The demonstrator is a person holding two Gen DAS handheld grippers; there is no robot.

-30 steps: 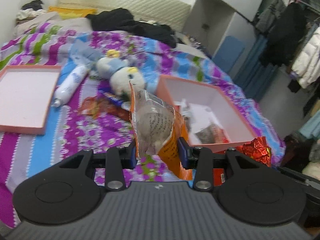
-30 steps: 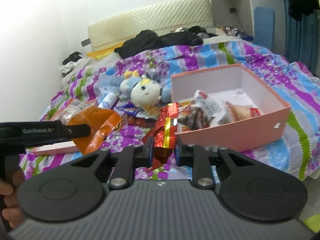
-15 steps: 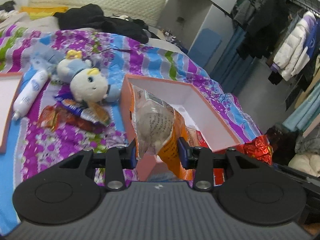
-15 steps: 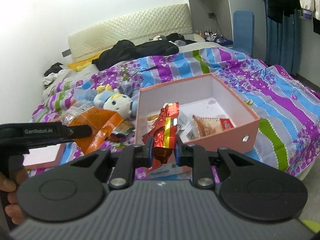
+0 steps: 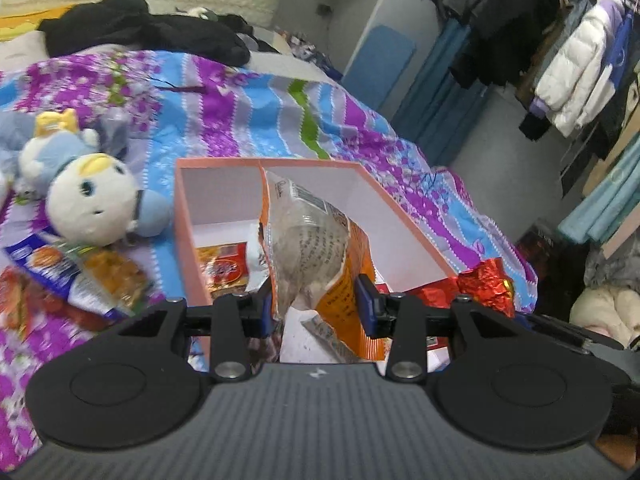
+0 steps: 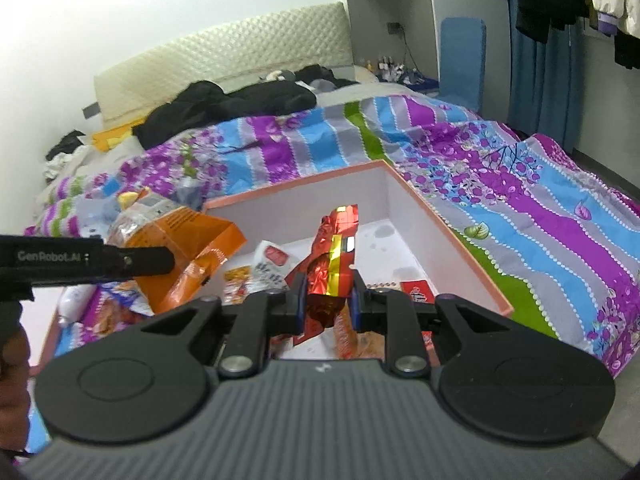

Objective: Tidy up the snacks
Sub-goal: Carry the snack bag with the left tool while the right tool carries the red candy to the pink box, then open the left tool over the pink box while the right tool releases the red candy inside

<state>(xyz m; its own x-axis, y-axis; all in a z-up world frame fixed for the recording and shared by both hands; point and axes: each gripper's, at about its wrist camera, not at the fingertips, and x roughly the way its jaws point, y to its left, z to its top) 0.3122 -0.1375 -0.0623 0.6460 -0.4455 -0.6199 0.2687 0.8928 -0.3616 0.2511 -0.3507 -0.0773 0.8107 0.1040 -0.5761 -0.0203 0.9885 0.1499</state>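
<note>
You've got 2 packets in hand, both hanging over the open pink cardboard box [image 5: 188,216] w/ white inside, which sits on the striped purple-blue bedspread [image 5: 248,108].

Left gripper [image 5: 318,306]: fingers clamped on the lower part of the orange-and-clear crinkly snack bag [image 5: 316,248]. The grip is low, so the bag stands up above the jaws and its bottom corner dangles below, toward the box floor. Probably fine for a drop-in: let go and it falls inside.

Right gripper [image 6: 326,300]: fingers pinched on the red-and-gold foil snack packet [image 6: 334,264], also held upright and near its lower half. It's over the near part of the box, just right of the orange bag.

Both hands hold over the box because that's the collecting spot; 3 or so packets already lie on its floor, e.g. a red-and-yellow printed packet [image 5: 222,268].

Still outside on the bedspread, left of the box: a few loose snack packets [image 5: 80,276], beside a white-and-blue plush toy [image 5: 90,196]. Those look like the next pickups.

Watch the wall: the orange bag's tail is close to the near rim, so clear it b4 releasing.
</note>
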